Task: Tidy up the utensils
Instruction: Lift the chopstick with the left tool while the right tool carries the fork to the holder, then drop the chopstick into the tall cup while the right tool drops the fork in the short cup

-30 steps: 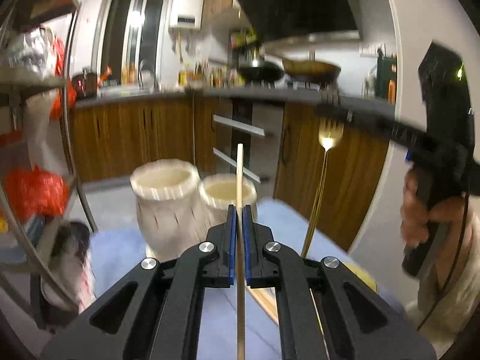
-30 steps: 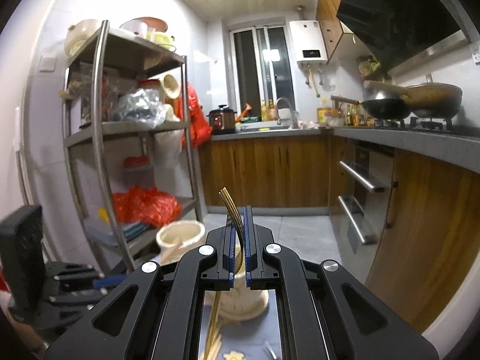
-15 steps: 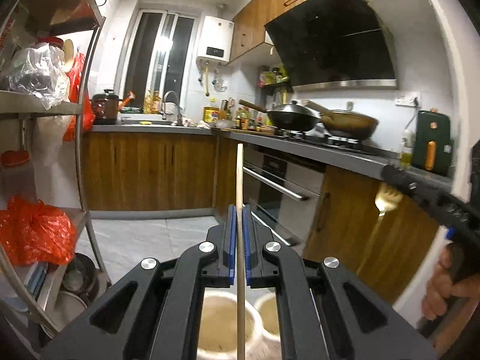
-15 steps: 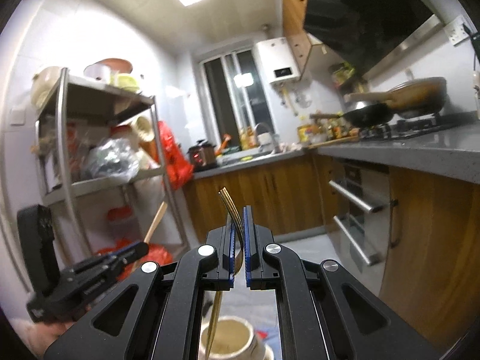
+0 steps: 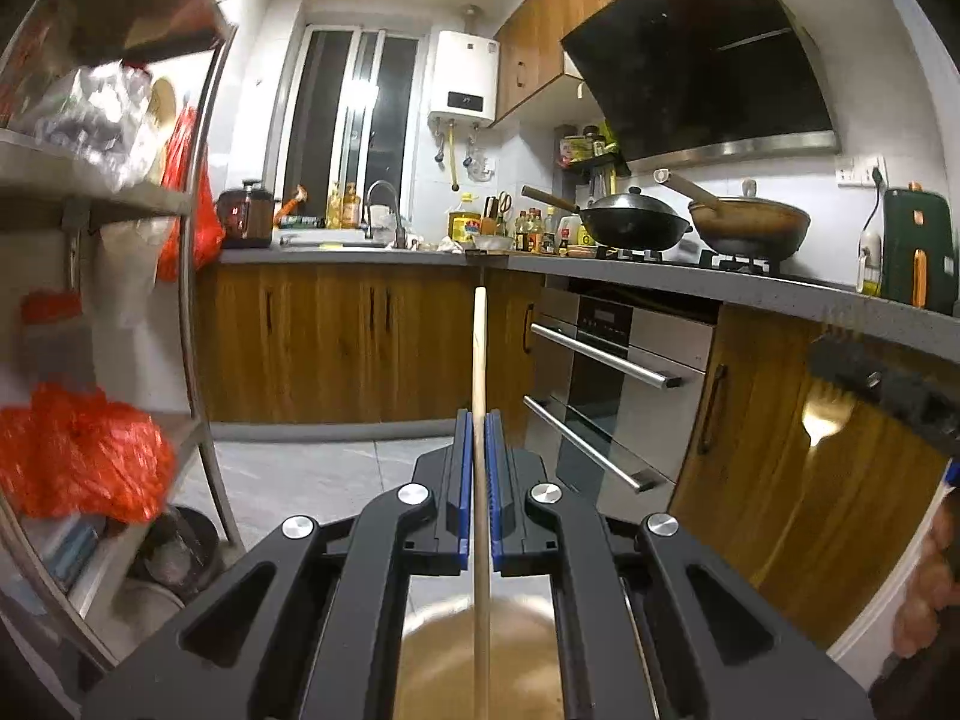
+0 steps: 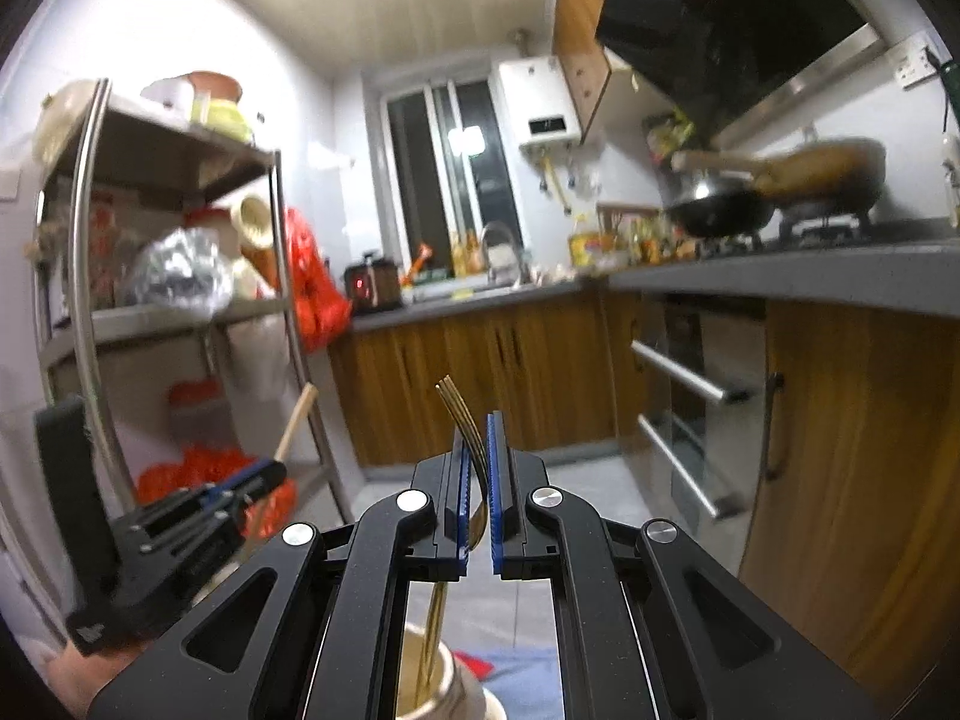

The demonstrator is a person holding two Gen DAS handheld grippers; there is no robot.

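Two grippers are in use, each pressed together on one utensil. The left gripper (image 5: 478,480) pinches a thin wooden stick (image 5: 479,372), most likely a chopstick, between its blue pads (image 5: 461,480); the stick stands nearly upright, passes through the jaws and runs down toward the mouth of a pale holder (image 5: 480,654) seen blurred directly beneath. The right gripper (image 6: 478,480) pinches a gold fork (image 6: 465,426) at the neck below the tines; the tines curve upward above the pads and the handle hangs down into a cream jar (image 6: 447,690), with its lower end apparently inside the rim. In the right wrist view the left gripper (image 6: 252,480) appears at the left with its stick angled upward, well apart from the fork. The jar rests on a blue surface (image 6: 522,666) whose edges are not visible, so its position relative to a corner cannot be stated. Handling judgement: the stick is light, stiff and round, and will tend to roll or pivot between flat pads; grip at or slightly above mid-length to keep it vertical during lowering. The fork is heavier, rigid and smooth metal, therefore prone to slipping and swinging about the pinch point; the narrow neck is a reasonable hold because the flared tines prevent it from sliding through. Neither item is fragile. The containers look like ceramic, so release each utensil low to avoid a hard drop against the wall. The kitchen cabinets (image 5: 336,342) and oven (image 5: 618,384) lie well beyond.
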